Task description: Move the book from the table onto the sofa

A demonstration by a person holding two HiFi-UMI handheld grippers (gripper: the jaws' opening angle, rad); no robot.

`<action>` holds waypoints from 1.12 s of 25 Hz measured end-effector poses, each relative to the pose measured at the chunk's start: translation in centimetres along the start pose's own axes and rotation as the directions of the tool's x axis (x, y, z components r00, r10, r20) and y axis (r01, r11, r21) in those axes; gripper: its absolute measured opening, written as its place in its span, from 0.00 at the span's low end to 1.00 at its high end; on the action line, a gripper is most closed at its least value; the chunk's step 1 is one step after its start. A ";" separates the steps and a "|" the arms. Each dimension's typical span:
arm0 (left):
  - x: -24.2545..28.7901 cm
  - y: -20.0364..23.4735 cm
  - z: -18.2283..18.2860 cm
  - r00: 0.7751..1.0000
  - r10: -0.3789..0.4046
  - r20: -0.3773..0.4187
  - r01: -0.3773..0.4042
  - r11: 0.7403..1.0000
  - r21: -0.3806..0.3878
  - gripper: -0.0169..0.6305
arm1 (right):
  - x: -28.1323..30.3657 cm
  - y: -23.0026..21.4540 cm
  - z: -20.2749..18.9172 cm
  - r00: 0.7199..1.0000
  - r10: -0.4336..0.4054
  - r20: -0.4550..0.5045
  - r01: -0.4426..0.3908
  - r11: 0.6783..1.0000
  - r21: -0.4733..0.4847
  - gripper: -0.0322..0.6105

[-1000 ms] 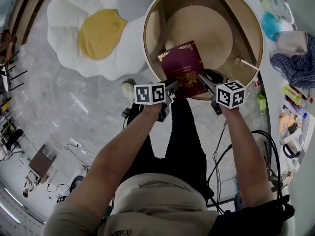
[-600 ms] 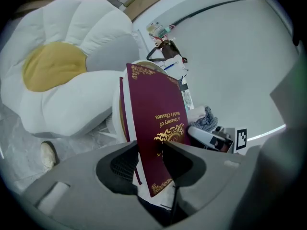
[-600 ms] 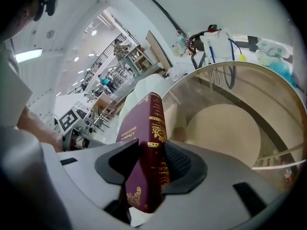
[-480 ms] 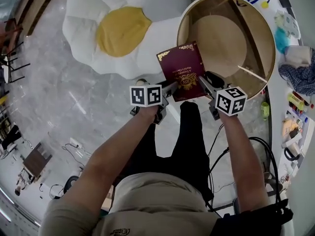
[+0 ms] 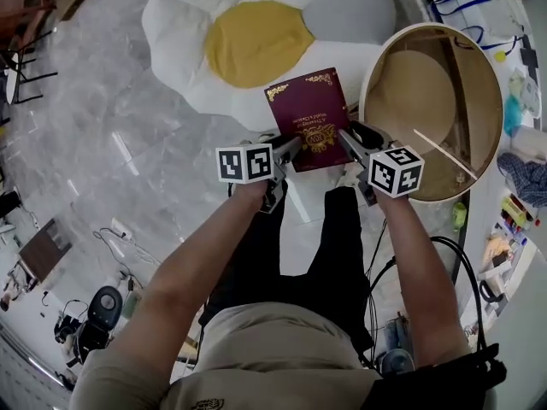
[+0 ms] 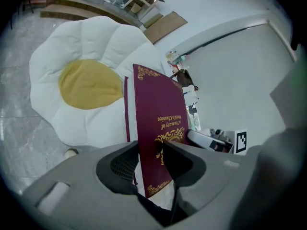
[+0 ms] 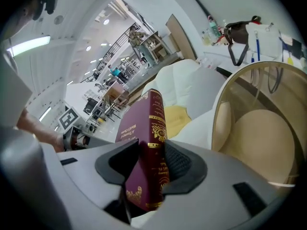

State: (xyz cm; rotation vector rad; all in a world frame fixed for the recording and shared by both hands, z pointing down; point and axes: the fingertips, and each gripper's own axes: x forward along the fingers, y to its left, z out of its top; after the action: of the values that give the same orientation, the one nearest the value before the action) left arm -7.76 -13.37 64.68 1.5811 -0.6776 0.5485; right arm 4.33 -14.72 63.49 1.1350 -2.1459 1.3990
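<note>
Nearest are the person's two forearms, each ending in a marker cube. The left gripper (image 5: 289,150) is clamped on the near left corner of the book (image 5: 309,118). Its own view shows both pads pressed flat against the covers (image 6: 156,123). The right gripper (image 5: 350,140) is clamped on the near right side, over the spine, with one pad on each cover (image 7: 149,143).

The book is a dark red hardcover with:
- gold scrollwork at the cover corners;
- a gold emblem and gold lettering on the front cover;
- gold bands and ornaments on the spine;
- white page edges.

The book is held in the air, front cover up. Its near end is over the grey marbled floor (image 5: 128,143) and its far end over the near edge of the sofa (image 5: 256,41). The sofa is a white, flower-shaped cushion with a yellow centre. The round wooden table (image 5: 427,198) stands to the right of the book, apart from it.
</note>
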 end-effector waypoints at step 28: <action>9.0 19.8 5.1 0.998 -0.055 0.012 0.056 0.990 -0.129 0.27 | 21.0 -6.9 -2.3 0.982 -0.120 -0.148 0.119 0.993 -0.012 0.32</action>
State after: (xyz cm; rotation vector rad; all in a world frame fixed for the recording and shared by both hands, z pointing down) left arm -15.42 -20.57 84.38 1.4772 -0.6604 0.4477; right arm -3.75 -23.19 82.36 1.1025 -1.9437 1.3803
